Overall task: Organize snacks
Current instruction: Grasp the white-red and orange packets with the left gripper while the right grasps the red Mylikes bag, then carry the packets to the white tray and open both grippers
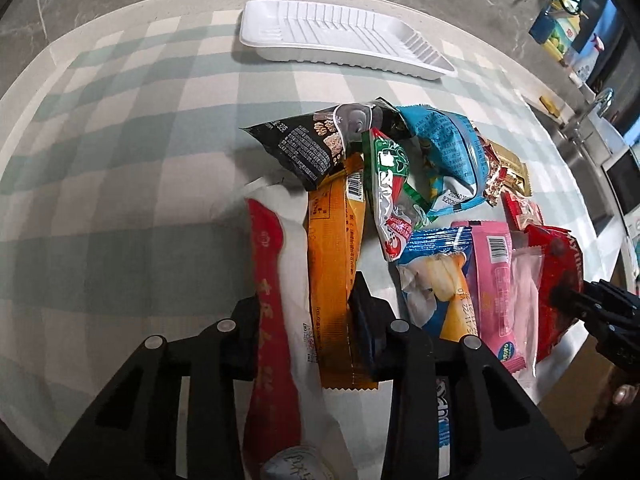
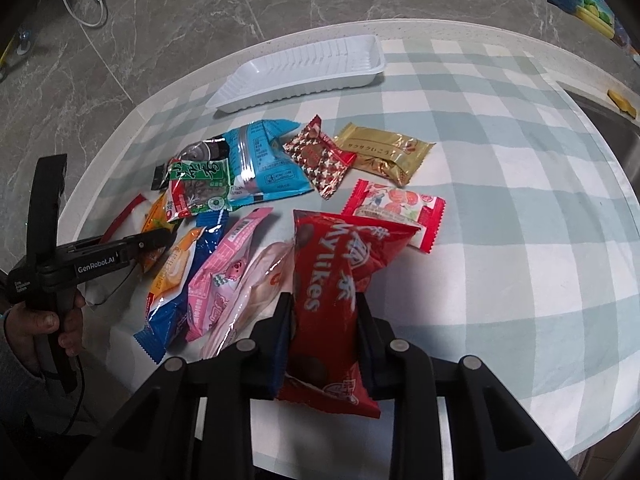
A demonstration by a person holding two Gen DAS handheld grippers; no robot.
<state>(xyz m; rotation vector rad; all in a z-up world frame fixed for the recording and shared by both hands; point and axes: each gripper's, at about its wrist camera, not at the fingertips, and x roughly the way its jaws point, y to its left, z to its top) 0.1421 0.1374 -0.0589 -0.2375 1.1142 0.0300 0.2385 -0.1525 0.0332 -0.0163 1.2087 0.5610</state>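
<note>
Several snack packets lie in a heap on the checked tablecloth. My left gripper (image 1: 308,300) is closed around two long packets, a white and red one (image 1: 276,280) and an orange one (image 1: 334,264). My right gripper (image 2: 324,308) is shut on a red Mylikes bag (image 2: 332,280), which also shows at the right of the left wrist view (image 1: 556,276). An empty white tray (image 1: 340,40) stands beyond the heap, also seen in the right wrist view (image 2: 304,68).
Other packets in the heap: black (image 1: 308,144), light blue (image 1: 448,148), green and red (image 1: 392,192), blue (image 1: 436,280), pink (image 1: 496,284), gold (image 2: 384,152), red patterned (image 2: 320,156). A sink (image 2: 616,120) lies at the right. The table edge is close on the left.
</note>
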